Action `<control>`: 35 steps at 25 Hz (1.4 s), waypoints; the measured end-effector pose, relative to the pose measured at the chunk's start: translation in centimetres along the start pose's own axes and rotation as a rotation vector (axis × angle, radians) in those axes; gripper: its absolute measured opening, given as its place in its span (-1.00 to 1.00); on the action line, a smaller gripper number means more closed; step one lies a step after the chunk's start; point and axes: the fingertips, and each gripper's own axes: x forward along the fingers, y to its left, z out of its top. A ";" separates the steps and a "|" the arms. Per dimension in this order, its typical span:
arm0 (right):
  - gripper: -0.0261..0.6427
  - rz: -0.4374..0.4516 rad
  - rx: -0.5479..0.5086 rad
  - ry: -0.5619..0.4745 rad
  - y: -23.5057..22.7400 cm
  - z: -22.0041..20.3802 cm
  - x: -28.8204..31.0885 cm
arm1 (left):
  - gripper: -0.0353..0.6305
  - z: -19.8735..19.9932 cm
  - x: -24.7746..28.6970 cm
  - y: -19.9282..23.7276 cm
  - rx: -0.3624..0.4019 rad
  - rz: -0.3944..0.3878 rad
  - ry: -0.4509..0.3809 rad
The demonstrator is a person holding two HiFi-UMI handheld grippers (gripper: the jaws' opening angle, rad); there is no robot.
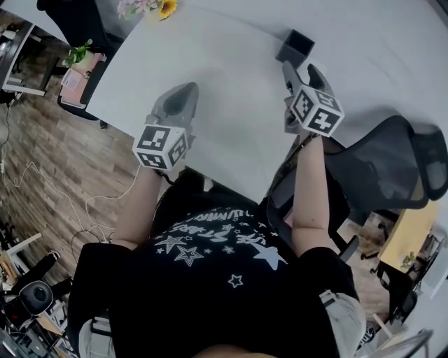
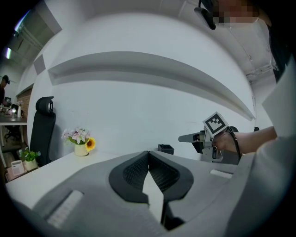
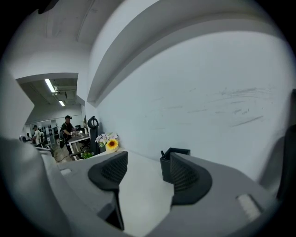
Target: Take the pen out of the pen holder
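Note:
A black square pen holder (image 1: 295,47) stands on the white table (image 1: 210,63), far from the table's near edge. In the right gripper view a dark pen tip (image 3: 162,153) sticks up from the holder (image 3: 167,167). My right gripper (image 1: 299,70) hovers just short of the holder, open with nothing between its pads. In its own view the right gripper (image 3: 145,169) has its right finger (image 3: 187,175) covering part of the holder. My left gripper (image 1: 186,92) is shut and empty over the table's near left part. Its jaws (image 2: 148,156) meet, with the holder (image 2: 165,149) far ahead.
A small vase of flowers (image 1: 155,8) sits at the table's far left end. A black mesh office chair (image 1: 392,164) stands at my right, by the table edge. Another chair (image 2: 40,127) and a person at a desk (image 3: 68,128) are far off to the left.

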 end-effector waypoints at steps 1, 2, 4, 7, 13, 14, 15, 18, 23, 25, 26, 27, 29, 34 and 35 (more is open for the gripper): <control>-0.06 -0.008 0.003 0.001 0.1 0.0 0.3 | -0.86 0.1 0.5 0.4 0.000 -0.007 -0.002; -0.06 -0.015 0.006 0.002 0.3 0.1 0.6 | -0.86 0.2 1.0 0.8 -0.001 -0.014 -0.004; -0.06 -0.032 0.006 0.006 0.6 0.1 1.4 | -0.86 0.3 2.1 1.7 -0.006 -0.031 -0.006; -0.06 -0.065 -0.004 0.023 0.8 -0.1 3.0 | -0.86 0.6 4.1 3.0 -0.018 -0.075 -0.004; -0.06 -0.137 0.000 0.047 0.1 -0.3 6.4 | -0.86 0.4 8.1 4.2 -0.001 -0.194 0.025; -0.06 -0.146 -0.001 0.051 -0.1 -0.4 6.8 | -0.86 0.4 8.6 4.3 -0.001 -0.207 0.027; -0.06 -0.154 -0.001 0.054 -0.2 -0.5 7.3 | -0.86 0.3 9.1 4.5 -0.002 -0.218 0.029; -0.06 -0.176 -0.004 0.059 -0.6 -0.6 8.5 | -0.86 0.4 10.1 5.1 -0.001 -0.240 0.034; -0.23 -0.232 -0.015 0.052 -2.1 -0.9 10.2 | -0.86 0.4 11.5 5.2 0.018 -0.286 0.043; -0.26 -0.248 -0.013 0.055 -2.8 -1.1 10.7 | -0.86 0.3 12.0 5.1 0.026 -0.303 0.046; -0.26 -0.254 -0.013 0.059 -3.0 -1.3 11.0 | -0.86 0.3 12.2 5.1 0.026 -0.306 0.047; -0.26 -0.260 -0.014 0.063 -3.3 -1.4 11.3 | -0.86 0.3 12.5 5.2 0.025 -0.309 0.049; -0.40 -0.274 -0.021 0.071 -3.7 -1.6 11.8 | -0.86 0.1 12.8 5.3 0.021 -0.312 0.054; -0.43 -0.285 -0.041 0.097 -4.4 -2.2 13.0 | -0.86 -0.6 13.5 5.5 0.013 -0.316 0.074; -0.49 -0.288 -0.047 0.102 -4.5 -2.3 13.2 | -0.86 -0.7 13.6 5.5 0.011 -0.316 0.077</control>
